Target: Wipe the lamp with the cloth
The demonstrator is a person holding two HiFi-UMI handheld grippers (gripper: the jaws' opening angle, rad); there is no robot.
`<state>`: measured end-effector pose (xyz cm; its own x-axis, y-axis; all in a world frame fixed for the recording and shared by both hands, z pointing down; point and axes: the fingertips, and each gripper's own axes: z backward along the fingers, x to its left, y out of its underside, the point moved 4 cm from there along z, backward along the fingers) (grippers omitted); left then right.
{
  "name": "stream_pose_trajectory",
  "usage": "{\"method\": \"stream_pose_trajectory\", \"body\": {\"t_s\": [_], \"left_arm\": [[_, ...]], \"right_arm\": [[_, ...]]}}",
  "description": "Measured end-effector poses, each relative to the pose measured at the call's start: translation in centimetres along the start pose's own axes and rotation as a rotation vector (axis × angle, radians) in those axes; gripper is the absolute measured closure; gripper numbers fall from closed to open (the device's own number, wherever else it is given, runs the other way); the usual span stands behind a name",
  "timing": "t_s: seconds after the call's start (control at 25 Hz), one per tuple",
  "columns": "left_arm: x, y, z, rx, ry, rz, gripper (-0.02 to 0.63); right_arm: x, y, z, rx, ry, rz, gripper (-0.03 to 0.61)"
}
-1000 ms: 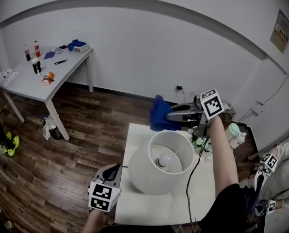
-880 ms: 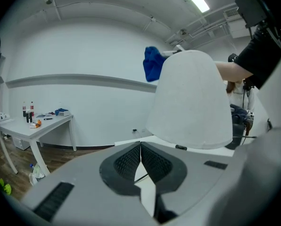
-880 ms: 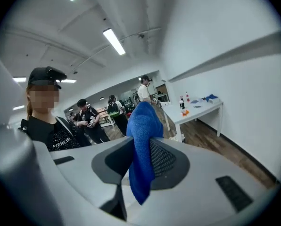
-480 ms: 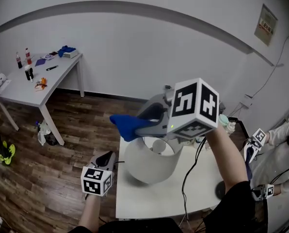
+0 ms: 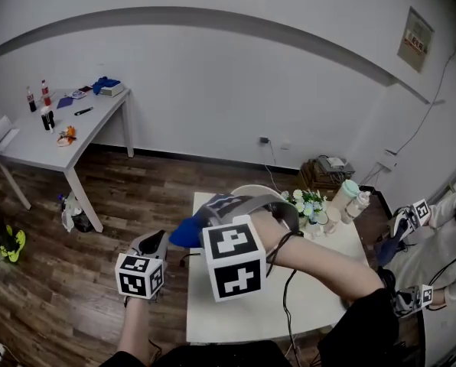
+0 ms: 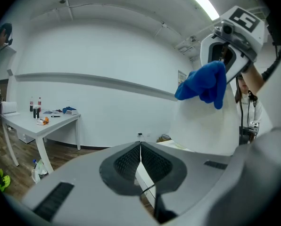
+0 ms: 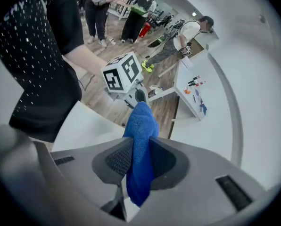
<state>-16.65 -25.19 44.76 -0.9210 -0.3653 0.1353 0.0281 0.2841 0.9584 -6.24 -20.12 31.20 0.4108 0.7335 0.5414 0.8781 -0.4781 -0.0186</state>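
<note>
Between the right gripper's (image 7: 140,144) jaws sits a blue cloth (image 7: 141,119), clamped tight through its middle. One bunched end sticks out ahead of the tips and the other hangs down behind them. Seen from the left gripper view, that bunched end lies at the top rim of the white lamp (image 6: 202,126), on the side facing the left gripper. Whether it presses on the rim or hangs just off it, I cannot tell. In the head view the right gripper reaches across in front of the lamp, whose round top edge shows behind the forearm (image 5: 312,254). The cloth pokes out past the lamp's left side, over the left edge of the white table (image 5: 236,319) that the lamp stands on.

The left gripper (image 6: 140,145) is clenched with nothing in it, its two jaws meeting along one thin line. It is held low and to the left of the right gripper, off the table's left edge and above the wooden floor (image 5: 98,281). It points toward the lamp but stays apart from it.

Beyond the right gripper, at the table's far corner, stand flowers (image 5: 308,203) and bottles (image 5: 350,201). A black cable (image 5: 289,289) runs down the table beneath the forearm. Well beyond the left gripper, a pale desk (image 5: 60,128) with small items on it stands by the wall.
</note>
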Motion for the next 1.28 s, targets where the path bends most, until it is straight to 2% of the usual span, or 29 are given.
{"method": "stream_pose_trajectory", "body": {"t_s": [0.16,0.24,0.4,0.52,0.72,0.96,1.08,1.16,1.28], "left_arm": [[0.3,0.1,-0.2,0.002,-0.004,-0.007,0.601],[0.3,0.0,-0.3,-0.003,-0.006,-0.012,0.602],[0.6,-0.5,-0.1,-0.010,-0.011,-0.020,0.603],[0.8,-0.6,0.0,-0.010,-0.011,-0.027,0.603],[0.7,-0.4,0.0,-0.002,-0.004,-0.043,0.602],[0.2,1.0,-0.6,0.027,0.023,-0.033,0.601],[-0.2,1.2,-0.8,0.033,0.037,-0.040,0.603],[-0.4,1.3,-0.9,0.033,0.048,-0.047,0.602],[-0.5,1.2,-1.0,0.029,0.049,-0.053,0.602]], "right_arm": [[1.4,-0.1,-1.4,0.167,0.167,0.154,0.488],[2.4,0.0,-2.4,0.260,0.223,0.240,0.488],[4.6,-0.7,-4.7,0.366,0.279,0.360,0.488],[6.5,-1.4,-6.6,0.368,0.281,0.381,0.488],[9.8,-2.5,-8.5,0.248,0.235,0.276,0.488],[14.4,-4.6,-9.9,-0.021,0.096,0.024,0.488],[14.4,-4.9,-8.8,-0.161,0.139,-0.086,0.488],[13.3,-4.7,-6.2,-0.235,0.198,-0.156,0.488],[9.5,-3.6,-0.1,-0.287,0.375,-0.211,0.488]]}}
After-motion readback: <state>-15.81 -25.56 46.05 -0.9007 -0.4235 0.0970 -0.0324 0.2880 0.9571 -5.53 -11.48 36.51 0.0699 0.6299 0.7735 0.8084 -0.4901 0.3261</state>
